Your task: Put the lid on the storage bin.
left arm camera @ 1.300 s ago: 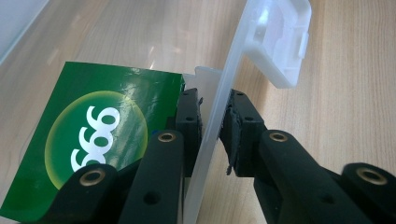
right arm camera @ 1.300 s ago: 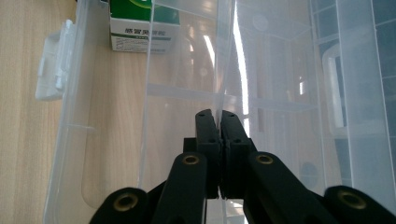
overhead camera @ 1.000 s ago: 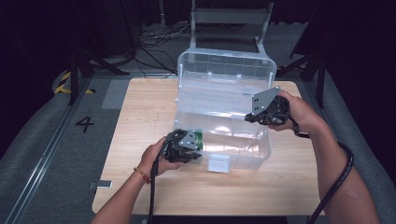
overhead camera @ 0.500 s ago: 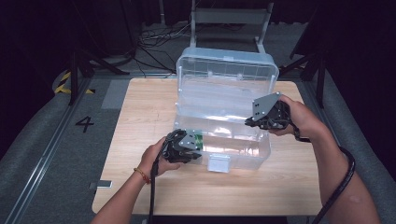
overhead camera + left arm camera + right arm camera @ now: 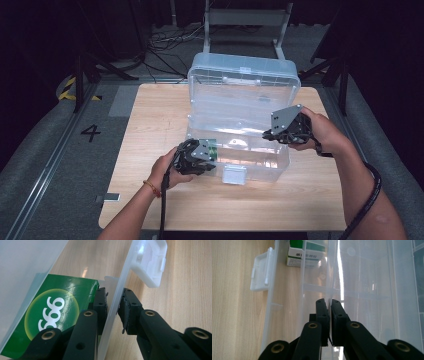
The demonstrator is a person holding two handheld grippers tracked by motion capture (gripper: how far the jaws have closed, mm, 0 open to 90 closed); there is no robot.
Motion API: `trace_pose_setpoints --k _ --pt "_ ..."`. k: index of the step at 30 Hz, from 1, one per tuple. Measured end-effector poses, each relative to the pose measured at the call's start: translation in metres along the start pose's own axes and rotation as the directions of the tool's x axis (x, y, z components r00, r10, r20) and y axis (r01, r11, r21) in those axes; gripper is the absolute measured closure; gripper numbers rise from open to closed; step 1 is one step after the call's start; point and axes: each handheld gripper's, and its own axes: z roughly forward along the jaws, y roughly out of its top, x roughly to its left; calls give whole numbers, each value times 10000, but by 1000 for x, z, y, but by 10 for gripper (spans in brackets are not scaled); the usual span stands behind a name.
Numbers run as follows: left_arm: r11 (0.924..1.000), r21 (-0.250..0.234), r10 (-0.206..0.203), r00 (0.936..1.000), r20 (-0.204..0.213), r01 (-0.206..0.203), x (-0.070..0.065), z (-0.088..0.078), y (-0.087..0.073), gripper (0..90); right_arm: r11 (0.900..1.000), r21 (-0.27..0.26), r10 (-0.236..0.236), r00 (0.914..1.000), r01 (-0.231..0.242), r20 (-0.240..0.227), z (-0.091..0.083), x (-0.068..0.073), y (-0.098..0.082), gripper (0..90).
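A clear plastic storage box [image 5: 260, 162] sits on the wooden table with its lid [image 5: 245, 85] raised at the back. Inside, at the front left, lies a green carton [image 5: 57, 312], which also shows as the carton [image 5: 305, 252] in the right gripper view. My left gripper [image 5: 113, 297] is shut on the box's front wall, one jaw inside beside the carton and one outside. In the high view that left gripper [image 5: 212, 150] sits at the front left corner. My right gripper [image 5: 329, 302] is shut on a thin clear edge of the lid, and that right gripper [image 5: 267, 134] is over the box's right side.
A white latch [image 5: 234, 175] hangs on the box's front wall, right of the left gripper. The wooden table [image 5: 150, 115] has bare room left of the box and in front of it. A metal frame [image 5: 245, 20] and cables lie on the floor beyond the table's far edge.
My right gripper has sunk a little and drifted slightly left over the box's right side. The left gripper has stayed on the front wall.
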Motion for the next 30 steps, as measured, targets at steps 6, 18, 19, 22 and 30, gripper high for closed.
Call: trace_pose_setpoints --k 6,18,19,22,30 --pt "10000 -17 -62 10000 -39 61 -1 0 0 761 9999 -158 55 10000 -55 -10 1 4 -3 870" --pt "9999 -100 -105 9983 -574 99 -6 -4 0 684 9995 -317 73 9999 -69 137 2 11 -6 866" --pt "9998 -164 -136 9979 -640 126 -6 -6 -1 659 9994 -341 112 9998 -105 188 2 12 -6 866" --pt "9993 -258 -292 9957 -883 270 -6 -10 -3 574 9996 -275 126 9997 -120 215 1 13 -6 865" --pt "9894 -1276 -857 9878 -1301 691 -14 -46 -8 431 9996 -276 76 9996 -69 262 2 17 -7 862"
